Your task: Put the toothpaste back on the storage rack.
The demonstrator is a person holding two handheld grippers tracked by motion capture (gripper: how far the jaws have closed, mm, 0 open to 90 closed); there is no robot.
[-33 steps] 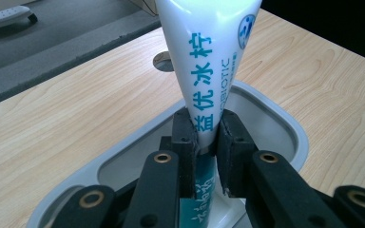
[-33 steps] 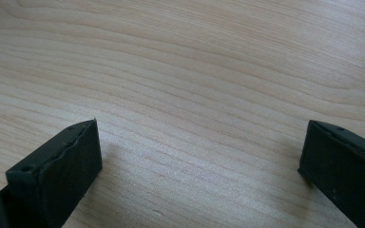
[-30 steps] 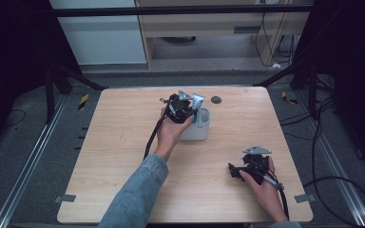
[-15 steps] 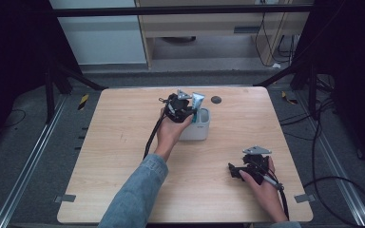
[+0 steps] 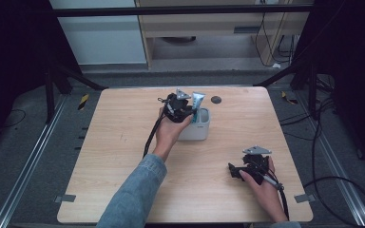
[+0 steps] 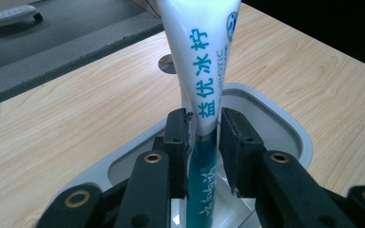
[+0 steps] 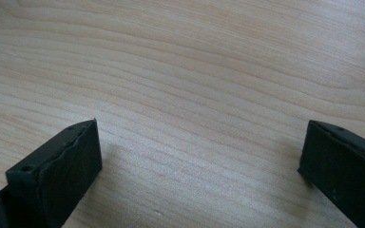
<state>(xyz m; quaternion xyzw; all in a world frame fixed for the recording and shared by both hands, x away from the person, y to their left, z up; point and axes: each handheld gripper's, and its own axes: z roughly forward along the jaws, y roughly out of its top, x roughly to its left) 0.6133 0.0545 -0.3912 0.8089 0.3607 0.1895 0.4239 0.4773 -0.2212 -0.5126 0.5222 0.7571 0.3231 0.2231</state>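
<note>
Left gripper (image 6: 204, 130) over white rounded-square plastic holder (image 6: 285, 126) mid-table, white-and-teal toothpaste tube (image 6: 204, 71) upright in it. Jaws just easing apart; pads flank tube, slim gap showing, grip loosened. Hand unmoved since earlier frame. Right gripper (image 7: 199, 156) parked on light wooden table (image 7: 195, 61), jaws wide, empty, unchanged.

Light wooden table (image 5: 123, 156), rectangular, rounded corners, pale grain running left to right. White rounded container (image 5: 197, 130) on it, near centre, slightly toward far edge. Small dark round disc (image 5: 216, 99) flat on tabletop near far edge, just right of container, apart from it. Right gripper (image 5: 240, 170) resting low on tabletop at near right, well apart from container.
</note>
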